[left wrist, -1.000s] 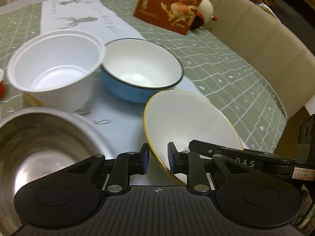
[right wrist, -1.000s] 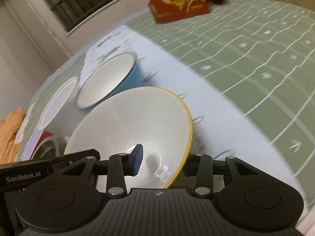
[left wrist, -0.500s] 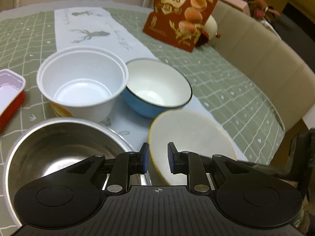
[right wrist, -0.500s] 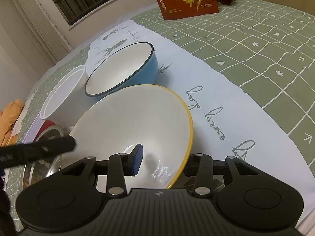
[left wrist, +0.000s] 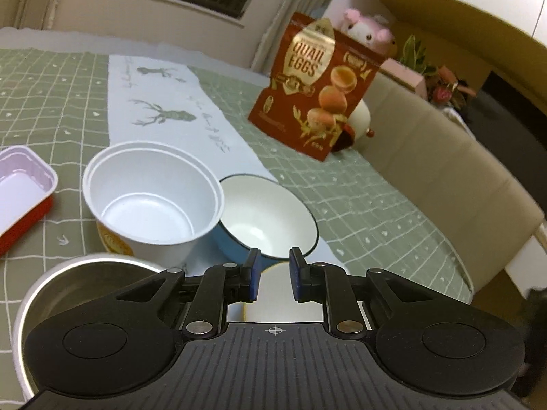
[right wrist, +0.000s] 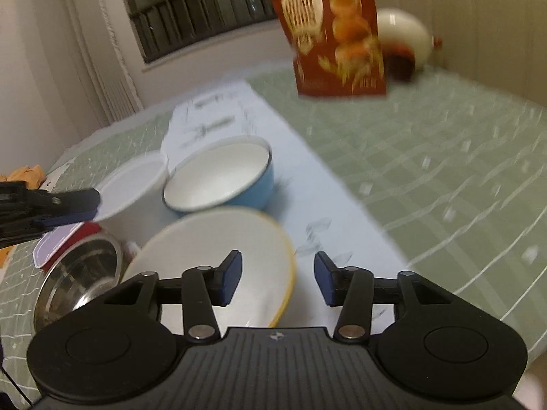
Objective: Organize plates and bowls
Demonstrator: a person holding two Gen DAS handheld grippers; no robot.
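Observation:
A white bowl with a yellow rim (right wrist: 218,256) sits on the table runner near the front edge, partly over a steel bowl (right wrist: 82,273). My right gripper (right wrist: 275,282) is open above its right rim and holds nothing. A blue bowl with a white inside (right wrist: 218,174) and a white plastic tub (right wrist: 133,188) stand behind it. My left gripper (left wrist: 273,278) has a narrow gap and is empty, raised above the yellow-rimmed bowl (left wrist: 273,300). The blue bowl (left wrist: 266,218), the tub (left wrist: 150,198) and the steel bowl (left wrist: 68,294) lie ahead of it.
A red quail-egg bag (left wrist: 318,92) stands at the back, with a round white pot (left wrist: 359,119) behind it. A red tray with a pink inside (left wrist: 20,188) lies at the left. A beige seat back (left wrist: 444,184) curves round the table's right edge.
My right gripper has let go of the yellow-rimmed bowl, opened and lifted back. My left gripper has risen and pulled back from the bowl.

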